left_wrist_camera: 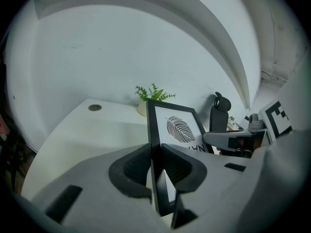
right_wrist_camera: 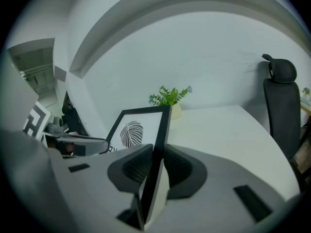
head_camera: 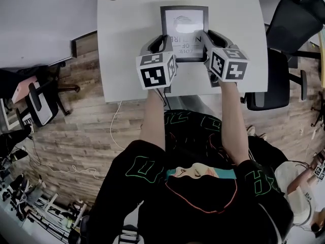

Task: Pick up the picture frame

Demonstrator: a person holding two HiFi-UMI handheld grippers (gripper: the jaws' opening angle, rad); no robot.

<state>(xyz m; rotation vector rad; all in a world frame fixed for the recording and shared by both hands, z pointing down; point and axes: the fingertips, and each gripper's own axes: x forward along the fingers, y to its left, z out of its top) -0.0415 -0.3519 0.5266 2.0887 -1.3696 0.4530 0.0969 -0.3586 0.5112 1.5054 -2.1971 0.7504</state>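
Picture frame (head_camera: 184, 22) is pinched at opposite side rails, left tongs (left_wrist_camera: 156, 166) on one, right tongs (right_wrist_camera: 156, 166) on the other, so we hold it level.

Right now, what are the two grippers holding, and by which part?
Both hold the picture frame: the left gripper clamps its left side edge, the right gripper its right side edge.

Right gripper (right_wrist_camera: 156, 171) clamps picture frame (right_wrist_camera: 138, 130) edge; plant (right_wrist_camera: 169, 97) behind
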